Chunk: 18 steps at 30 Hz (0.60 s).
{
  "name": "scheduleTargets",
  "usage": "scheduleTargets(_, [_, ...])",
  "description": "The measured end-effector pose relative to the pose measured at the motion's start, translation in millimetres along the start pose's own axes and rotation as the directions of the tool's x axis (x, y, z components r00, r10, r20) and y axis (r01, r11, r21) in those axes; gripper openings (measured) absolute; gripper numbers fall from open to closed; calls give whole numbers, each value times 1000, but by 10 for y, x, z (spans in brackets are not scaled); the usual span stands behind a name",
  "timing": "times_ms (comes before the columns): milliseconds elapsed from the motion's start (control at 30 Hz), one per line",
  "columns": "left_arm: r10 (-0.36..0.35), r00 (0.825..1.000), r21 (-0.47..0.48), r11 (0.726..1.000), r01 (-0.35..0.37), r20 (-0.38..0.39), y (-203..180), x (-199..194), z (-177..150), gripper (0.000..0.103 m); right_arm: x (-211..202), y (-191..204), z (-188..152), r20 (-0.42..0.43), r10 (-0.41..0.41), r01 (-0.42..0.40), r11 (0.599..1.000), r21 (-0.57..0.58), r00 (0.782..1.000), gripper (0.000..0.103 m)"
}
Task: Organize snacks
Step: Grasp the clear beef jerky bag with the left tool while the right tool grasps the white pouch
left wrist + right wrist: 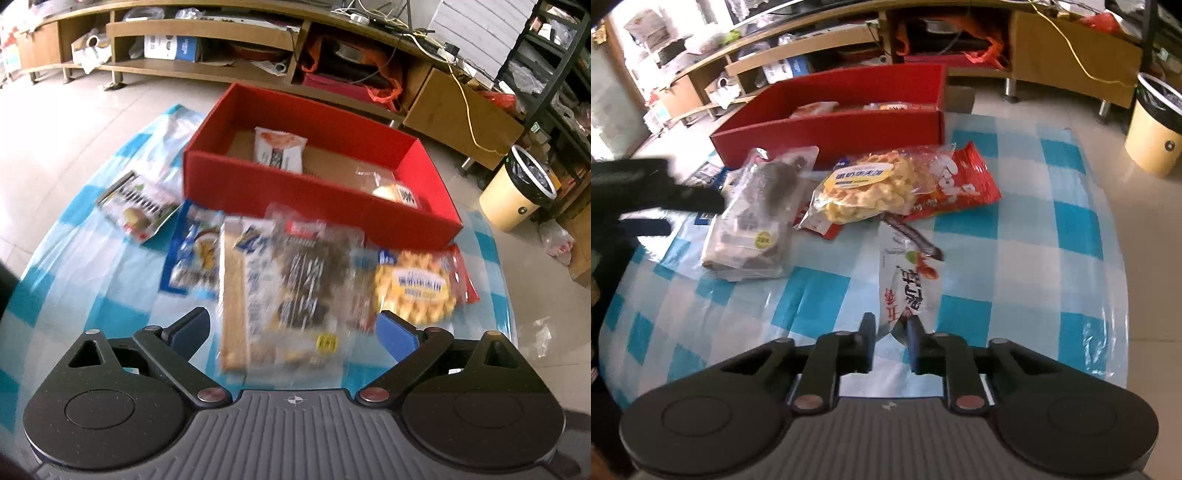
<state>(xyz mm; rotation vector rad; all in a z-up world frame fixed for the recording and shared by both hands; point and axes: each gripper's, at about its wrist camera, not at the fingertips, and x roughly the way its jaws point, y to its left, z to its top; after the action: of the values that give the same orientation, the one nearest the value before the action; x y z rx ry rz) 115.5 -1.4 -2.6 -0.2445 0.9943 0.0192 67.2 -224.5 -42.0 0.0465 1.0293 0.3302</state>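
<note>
On a round table under a blue-and-white checked plastic cloth (1015,236), snacks lie scattered in front of a red cardboard box (295,195) that sits toward the table's far edge.

Right gripper (891,332): jaws nearly closed, pinching the near end of a white snack packet w/ red lettering (908,284). The packet stretches away from the fingers over the cloth, near the table's middle; whether it is lifted clear cannot be told.

Left gripper (293,332): jaws spread wide, holding nothing. Between and beyond its fingers lies a clear bag of dark biscuits (306,284), blurred, partly over a tan and blue packet (243,295).

Other snacks on the cloth, close to the box's near wall: a clear bag of yellow puffed pieces (868,188) resting on a red packet (960,181); a blue packet (192,258); a green and white packet (138,206) apart, toward the table's left edge.

Inside the box: a white packet w/ orange print (279,147) by the far wall, and a small clear-wrapped item (391,188) at the right end.

Bkgd: low wooden shelving unit (207,33) w/ clutter, and a cream waste bin (517,192) on the tiled floor to the right.
</note>
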Motion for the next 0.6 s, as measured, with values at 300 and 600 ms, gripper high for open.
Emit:
scheduleTargets(300, [148,988,113,983,-142,-38,-319,586,122,97,-2,-179,-64,-26,46,-44,996,76,999,17])
scheduleTargets(600, [196,981,198,962,-190,-8,-318,563,54,78,116,-293,-50,-65,37,-28,990,136,997,30])
